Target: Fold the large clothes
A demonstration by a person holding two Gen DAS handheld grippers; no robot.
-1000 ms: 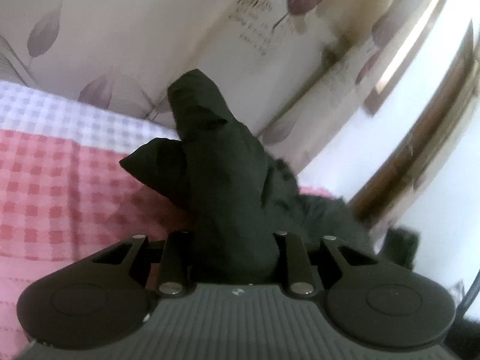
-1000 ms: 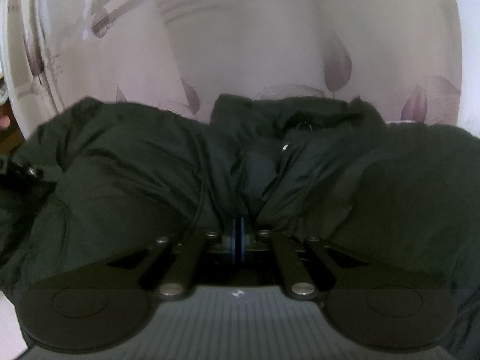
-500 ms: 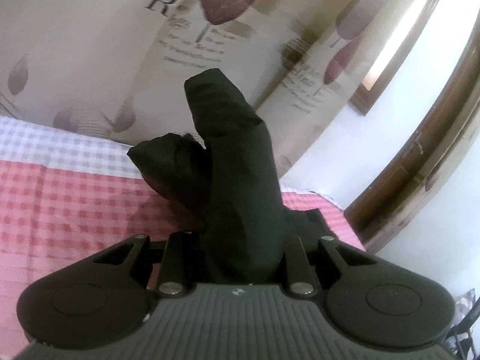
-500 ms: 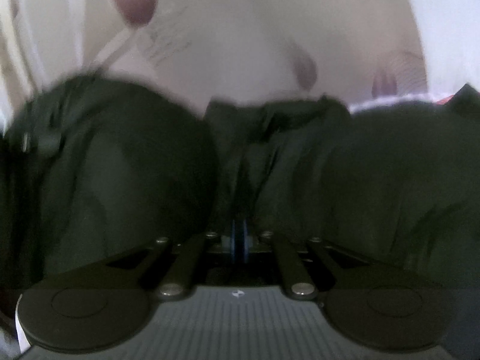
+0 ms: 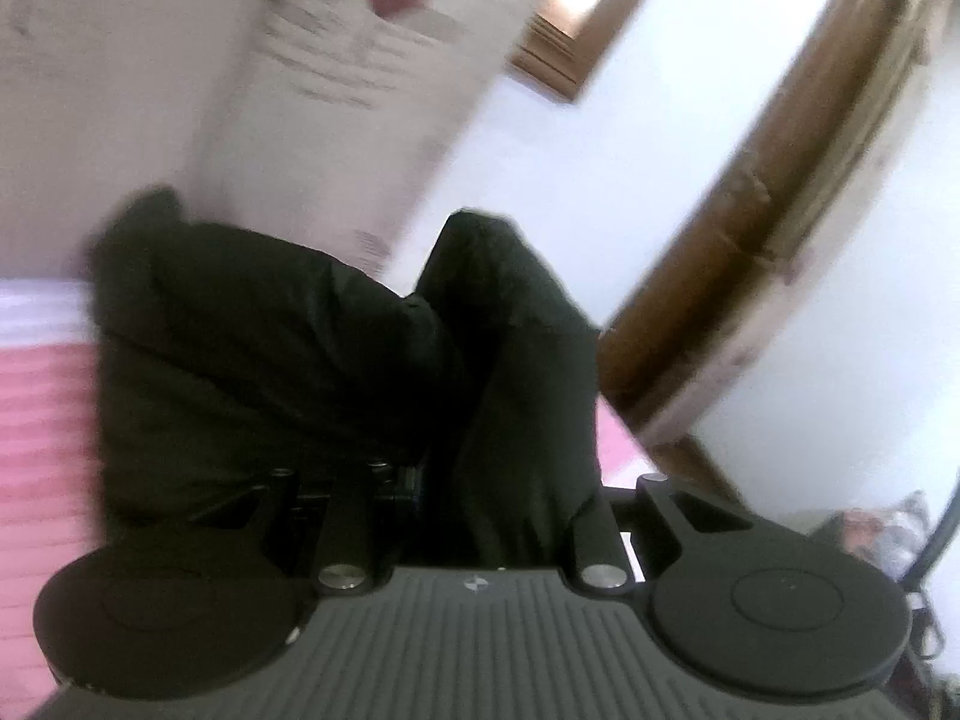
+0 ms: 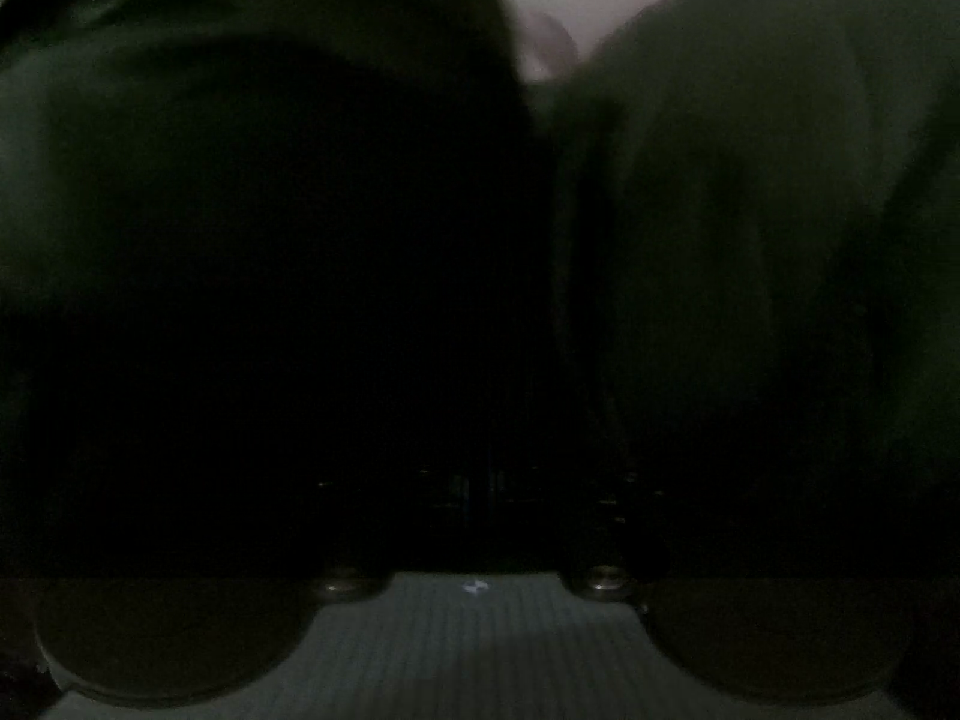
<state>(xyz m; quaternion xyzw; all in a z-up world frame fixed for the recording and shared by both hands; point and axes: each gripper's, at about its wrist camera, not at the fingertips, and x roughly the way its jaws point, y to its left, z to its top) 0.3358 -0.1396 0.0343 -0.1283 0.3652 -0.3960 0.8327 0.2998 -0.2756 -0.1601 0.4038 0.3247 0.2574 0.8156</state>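
A large black jacket [image 5: 288, 336] bulges up in front of my left gripper [image 5: 474, 480], which is shut on a fold of it; the cloth hides the fingertips. The jacket hangs above a pink checked bed [image 5: 42, 420]. In the right wrist view the same black jacket [image 6: 750, 210] fills nearly the whole frame and drapes over my right gripper [image 6: 477, 486]. That view is very dark, and the blue pads sit close together on the cloth.
A wall with leaf-print wallpaper [image 5: 150, 60] stands behind the bed. A brown wooden door frame [image 5: 780, 192] and a white wall are at the right. Some clutter [image 5: 882, 534] lies low at the far right.
Both grippers have lifted and swung with the jacket. The left view has turned right towards the door frame. The jacket now covers almost all of the right view, which has gone dark.
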